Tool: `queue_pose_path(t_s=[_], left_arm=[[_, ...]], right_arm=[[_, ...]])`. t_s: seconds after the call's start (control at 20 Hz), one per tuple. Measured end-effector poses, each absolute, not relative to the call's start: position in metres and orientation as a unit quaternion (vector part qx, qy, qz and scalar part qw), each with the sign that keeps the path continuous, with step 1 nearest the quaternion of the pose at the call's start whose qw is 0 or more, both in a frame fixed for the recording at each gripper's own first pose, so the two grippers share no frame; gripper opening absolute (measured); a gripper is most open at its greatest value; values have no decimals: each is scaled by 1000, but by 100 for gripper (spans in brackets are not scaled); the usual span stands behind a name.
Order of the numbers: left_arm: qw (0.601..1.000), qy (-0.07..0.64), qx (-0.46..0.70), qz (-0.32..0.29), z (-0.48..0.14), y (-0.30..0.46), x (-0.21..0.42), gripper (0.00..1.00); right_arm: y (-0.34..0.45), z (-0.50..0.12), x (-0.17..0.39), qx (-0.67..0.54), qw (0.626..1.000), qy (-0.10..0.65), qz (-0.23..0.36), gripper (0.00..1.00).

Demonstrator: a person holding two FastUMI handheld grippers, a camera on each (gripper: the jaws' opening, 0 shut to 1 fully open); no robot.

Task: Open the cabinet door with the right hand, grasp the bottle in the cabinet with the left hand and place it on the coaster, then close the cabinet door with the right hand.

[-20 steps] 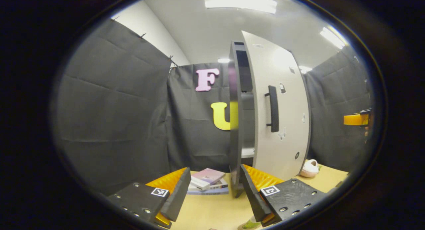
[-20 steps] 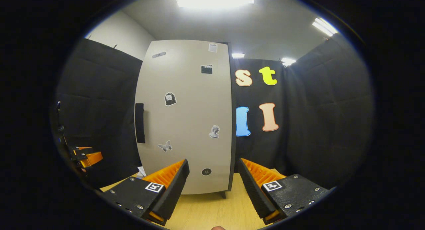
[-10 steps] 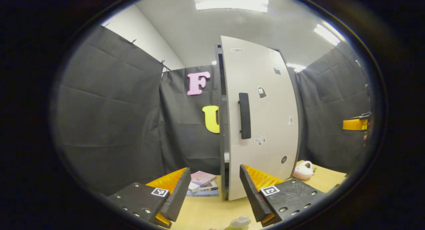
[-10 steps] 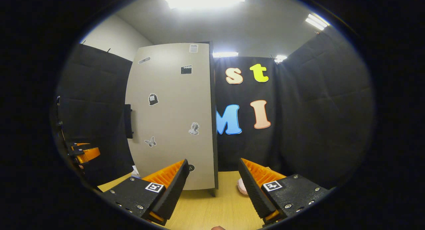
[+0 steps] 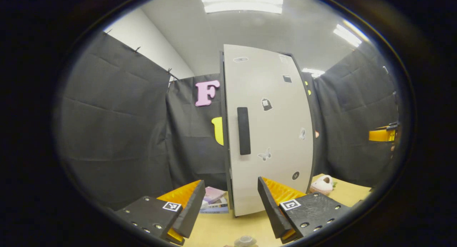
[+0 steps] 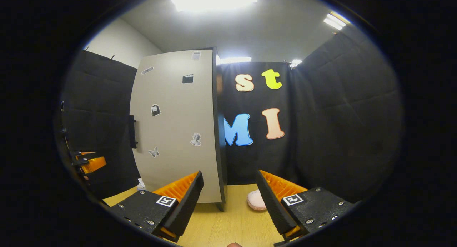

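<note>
Fingers, left gripper (image 5: 231, 204): spread apart, grasping nothing, held above the surface (image 5: 228, 229).
Fingers, right gripper (image 6: 228, 200): likewise parted and empty, well back from the cabinet.
Cabinet door (image 5: 267, 132): pale panel with small stickers; appears flush against the carcass, no gap visible.
Handle (image 5: 243, 131): dark vertical bar near the door's left edge, untouched by either gripper.
Bottle (image 5: 245, 241): cap and shoulder just visible at the bottom edge of the left gripper view, below the fingers; coaster hidden, so seating cannot be told.
Other items: stacked books (image 5: 213, 202) left of the cabinet; pale plush slipper (image 6: 255, 200) on its right.
Stage, judged: door-closing step looks complete.
Risk: lowering the left gripper could clip the bottle's cap and tip it, as it stands directly beneath; an unlatched door might swing back.
</note>
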State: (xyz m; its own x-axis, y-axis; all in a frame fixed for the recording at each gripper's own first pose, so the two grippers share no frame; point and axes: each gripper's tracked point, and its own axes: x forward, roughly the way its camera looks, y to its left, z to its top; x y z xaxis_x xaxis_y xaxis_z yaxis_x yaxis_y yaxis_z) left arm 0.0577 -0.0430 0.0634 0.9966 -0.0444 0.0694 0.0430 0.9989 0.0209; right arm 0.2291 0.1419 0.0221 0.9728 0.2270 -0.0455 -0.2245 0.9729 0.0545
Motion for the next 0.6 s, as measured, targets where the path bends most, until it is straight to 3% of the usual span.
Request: queue_pose_path(t_s=[0.05,0.15,0.45,0.55,0.6], left_arm=[[999,-37,11,-22,65,-43,57,84],[999,-39,12,-22,66,-44,55,89],[999,-43,12,-15,68,-42,53,89],[999,-45,10,-13,68,-41,53,84],[999,-46,9,-11,68,-40,53,89]], right_arm=[[142,22,229,25,993,25,113,93],[142,22,229,28,993,25,112,93],[145,24,226,28,993,18,115,93],[146,24,225,27,993,19,117,93],[147,24,225,26,992,18,118,93]])
